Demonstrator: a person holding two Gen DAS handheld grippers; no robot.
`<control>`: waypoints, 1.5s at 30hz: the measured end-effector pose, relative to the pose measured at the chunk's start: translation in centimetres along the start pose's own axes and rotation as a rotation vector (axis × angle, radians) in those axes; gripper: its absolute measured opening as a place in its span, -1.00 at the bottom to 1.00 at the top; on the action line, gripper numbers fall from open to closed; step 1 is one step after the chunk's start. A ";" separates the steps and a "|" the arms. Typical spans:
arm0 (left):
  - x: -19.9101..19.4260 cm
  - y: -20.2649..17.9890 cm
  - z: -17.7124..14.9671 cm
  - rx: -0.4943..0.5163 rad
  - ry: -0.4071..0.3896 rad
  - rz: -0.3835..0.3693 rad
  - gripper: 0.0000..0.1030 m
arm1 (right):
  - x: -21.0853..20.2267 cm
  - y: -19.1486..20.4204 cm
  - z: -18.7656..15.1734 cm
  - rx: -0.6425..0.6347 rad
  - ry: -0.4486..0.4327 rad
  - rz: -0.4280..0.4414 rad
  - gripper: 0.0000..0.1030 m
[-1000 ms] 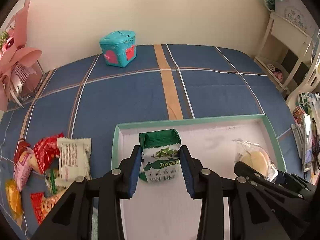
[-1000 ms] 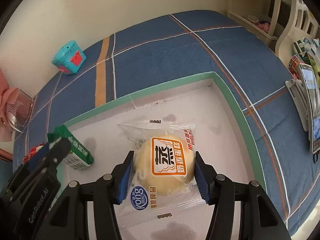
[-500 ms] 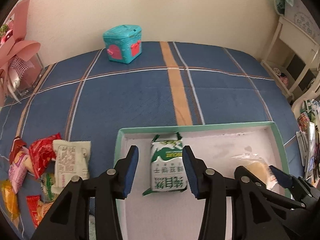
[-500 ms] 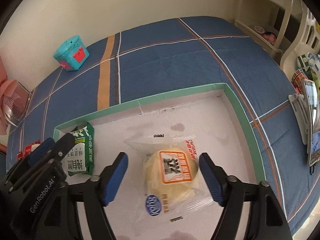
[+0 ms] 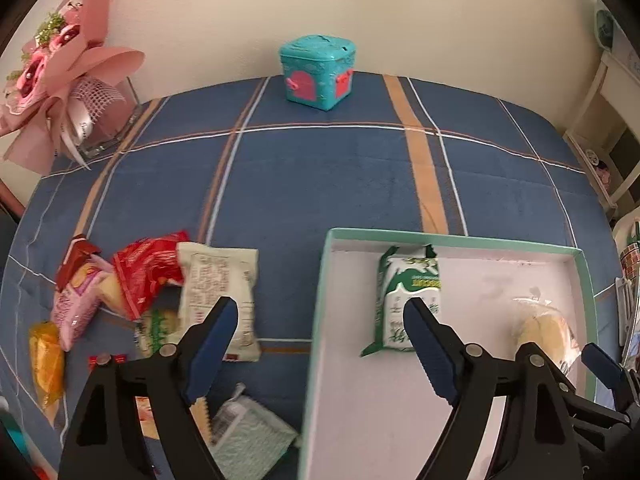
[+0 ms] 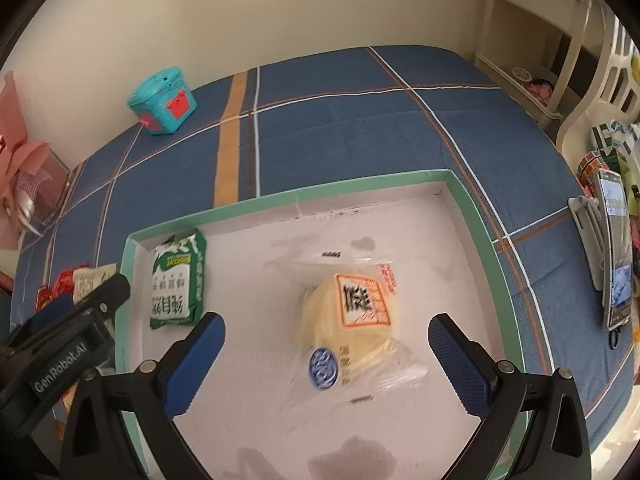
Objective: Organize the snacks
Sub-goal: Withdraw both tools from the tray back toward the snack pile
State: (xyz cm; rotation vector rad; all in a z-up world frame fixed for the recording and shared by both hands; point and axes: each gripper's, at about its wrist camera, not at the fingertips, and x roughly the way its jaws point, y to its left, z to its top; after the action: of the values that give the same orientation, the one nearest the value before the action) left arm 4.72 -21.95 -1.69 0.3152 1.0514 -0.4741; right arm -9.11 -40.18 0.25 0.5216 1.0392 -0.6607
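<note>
Both packets were pinched between blue pads a second ago; now they lie loose on the floor of the tray (image 6: 484, 216), and the left tool has slid sideways so that it straddles the tray's left wall.

Largest first: the blue plaid tablecloth (image 5: 320, 176) covers everything, with the green-rimmed white tray on it, its floor stained in places. At the far edge by the wall sits a teal box (image 5: 318, 72) with pink doors, and to the left a pink bouquet (image 5: 60, 80) leans in a clear holder.

The right gripper (image 6: 326, 356) has let go; its jaws are opening wide, and the steamed cake packet (image 6: 354, 320) lies between them, untouched by either pad. The left gripper (image 5: 320, 344) is released too, jaws opening, nothing pressed between them; its right finger overlaps the lower end of the green biscuit packet (image 5: 408, 284), which lies flat near the tray's far-left corner.

Outside the tray to the left lies a loose heap of snacks: a cream packet (image 5: 216, 280), a red packet (image 5: 148, 272), a pink packet (image 5: 76, 304), a yellow packet (image 5: 46, 360), and nearest the tool a pale green packet (image 5: 248, 436).
</note>
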 end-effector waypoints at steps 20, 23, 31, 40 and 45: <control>-4.8 9.1 -4.4 -0.082 -0.071 0.105 0.88 | -3.1 4.4 -5.0 -0.108 0.006 0.071 1.00; -5.0 10.6 -5.1 -0.094 -0.053 0.129 0.88 | -3.6 4.8 -5.6 -0.096 -0.001 0.088 1.00; -4.8 15.4 -7.7 -0.219 0.034 0.138 0.88 | -5.1 6.8 -7.1 -0.083 -0.015 0.161 1.00; -5.9 18.8 -9.3 -0.288 0.036 0.132 0.88 | -6.5 10.4 -9.0 -0.172 -0.058 0.137 1.00; -6.1 20.1 -9.9 -0.303 0.040 0.130 0.88 | -6.9 11.2 -9.8 -0.167 -0.077 0.176 1.00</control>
State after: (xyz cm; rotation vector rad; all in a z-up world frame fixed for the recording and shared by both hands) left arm 5.13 1.25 -0.38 0.1227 1.1167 -0.1883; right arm -9.43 -24.05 3.31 0.4329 0.9539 -0.4305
